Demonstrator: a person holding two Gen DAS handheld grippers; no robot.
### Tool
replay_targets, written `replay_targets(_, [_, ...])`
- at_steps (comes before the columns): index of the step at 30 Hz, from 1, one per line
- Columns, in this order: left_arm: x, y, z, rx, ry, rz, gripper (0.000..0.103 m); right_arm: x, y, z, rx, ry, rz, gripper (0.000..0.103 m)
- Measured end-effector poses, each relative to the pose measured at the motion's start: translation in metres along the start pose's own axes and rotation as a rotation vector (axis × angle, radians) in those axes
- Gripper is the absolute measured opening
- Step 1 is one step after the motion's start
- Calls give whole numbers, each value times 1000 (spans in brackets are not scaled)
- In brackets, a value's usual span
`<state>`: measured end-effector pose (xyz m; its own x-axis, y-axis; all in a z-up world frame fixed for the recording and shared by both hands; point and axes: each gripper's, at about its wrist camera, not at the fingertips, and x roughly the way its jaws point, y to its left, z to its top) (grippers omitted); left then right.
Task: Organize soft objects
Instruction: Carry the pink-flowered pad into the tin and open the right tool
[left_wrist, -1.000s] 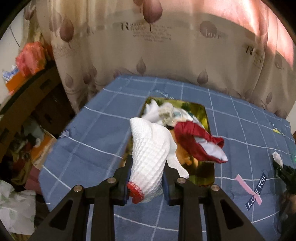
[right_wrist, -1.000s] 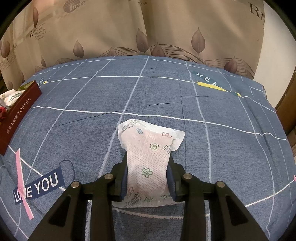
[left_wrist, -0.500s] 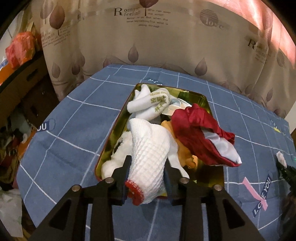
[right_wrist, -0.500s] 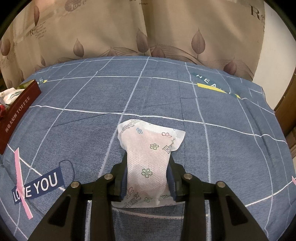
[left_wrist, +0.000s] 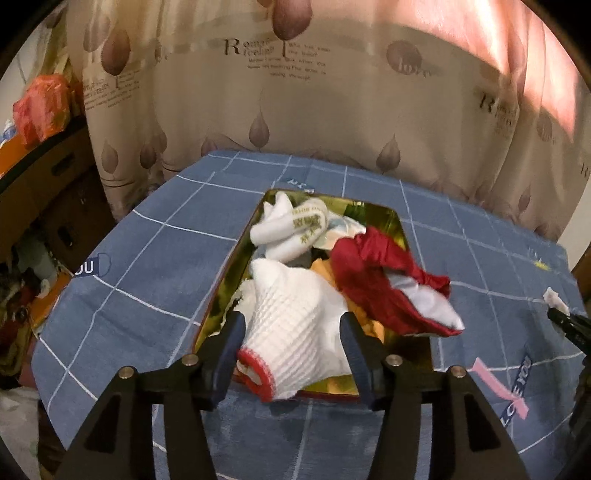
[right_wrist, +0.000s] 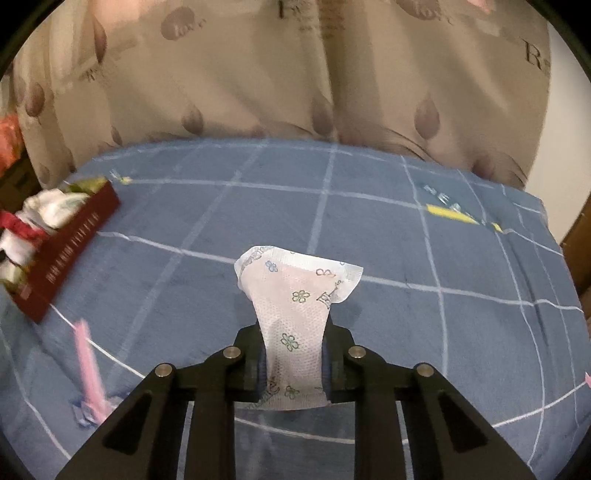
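Note:
My left gripper (left_wrist: 291, 334) is open over the near end of a gold-lined tin box (left_wrist: 236, 258). A white knit glove with a red cuff (left_wrist: 291, 325) lies loose between its fingers, drooping onto the box. The box holds white socks (left_wrist: 295, 225) and a red and white cloth (left_wrist: 391, 288). My right gripper (right_wrist: 293, 354) is shut on a white pad wrapper printed with small flowers (right_wrist: 295, 299), held above the blue blanket. The box shows at the left in the right wrist view (right_wrist: 70, 251), dark red outside.
A blue grid-patterned blanket (left_wrist: 166, 258) covers the bed. A beige leaf-print curtain (left_wrist: 295, 92) hangs behind. Shelves with clutter (left_wrist: 37, 155) stand at the left. A pink strip and a "LOVE YOU" label (left_wrist: 513, 391) are printed on the blanket at right.
My left gripper moved over the box and opened, letting go of the white glove. My right gripper lifted the pad wrapper off the blanket and swung left toward the box.

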<state>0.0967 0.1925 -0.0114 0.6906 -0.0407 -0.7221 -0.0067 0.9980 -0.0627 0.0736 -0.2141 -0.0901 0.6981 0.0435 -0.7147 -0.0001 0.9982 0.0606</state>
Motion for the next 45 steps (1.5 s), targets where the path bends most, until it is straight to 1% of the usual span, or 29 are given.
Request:
replay_targets(3, [-6, 2, 2, -13, -20, -26, 57, -7, 21, 21, -2, -9, 68, 20])
replay_targets(5, [-9, 4, 3, -24, -34, -14, 57, -10, 37, 33, -8, -16, 116, 20])
replay_targets(7, [-13, 8, 3, -37, -50, 0, 57, -11, 61, 48, -32, -14, 168, 20])
replay_targets(11, [-22, 19, -2, -84, -71, 52, 57, -6, 118, 74, -109, -10, 253, 20])
replay_targets(13, [-26, 23, -6, -88, -79, 109, 57, -1, 150, 84, -142, -1, 304, 20])
replay_targets(15, [-31, 27, -12, -94, -89, 148, 57, 5, 183, 93, -170, 11, 343, 20])
replay_targets(17, [-37, 30, -17, -94, -97, 183, 57, 12, 206, 100, -186, 19, 362, 20])
replay_targets(20, [-45, 32, -21, -85, -126, 217, 57, 28, 239, 112, -202, 49, 381, 20])
replay_targets(24, [-51, 30, -21, -74, -166, 192, 57, 46, 267, 121, -210, 92, 379, 24])
replay_targets(26, [-52, 28, -21, -57, -174, 200, 57, 54, 278, 125, -208, 116, 381, 25])
replay_targets(29, [-47, 28, -20, -71, -156, 166, 57, 66, 289, 126, -218, 142, 363, 26])
replay_targets(31, [-45, 29, -20, -79, -144, 159, 57, 73, 294, 125, -214, 156, 363, 27])
replay_targets(32, [-44, 30, -20, -82, -140, 154, 57, 76, 297, 123, -213, 162, 360, 30])
replay_targets(33, [-43, 31, -20, -88, -137, 153, 57, 78, 299, 122, -212, 165, 357, 36])
replay_targets(34, [-43, 31, -20, -95, -134, 152, 57, 78, 300, 122, -212, 166, 356, 38])
replay_targets(35, [-42, 32, -19, -102, -129, 148, 57, 79, 301, 121, -212, 163, 353, 45])
replay_targets(36, [-41, 34, -19, -113, -124, 144, 57, 78, 302, 120, -209, 160, 348, 55])
replay_targets(38, [-41, 38, -19, -133, -121, 137, 57, 77, 304, 120, -203, 157, 355, 67])
replay_targets(40, [-42, 38, -19, -140, -126, 140, 57, 73, 305, 121, -204, 145, 369, 70])
replay_targets(42, [-43, 38, -19, -136, -134, 143, 57, 70, 308, 122, -212, 139, 372, 75])
replay_targets(45, [-43, 34, -19, -116, -138, 149, 57, 61, 311, 123, -224, 116, 362, 77])
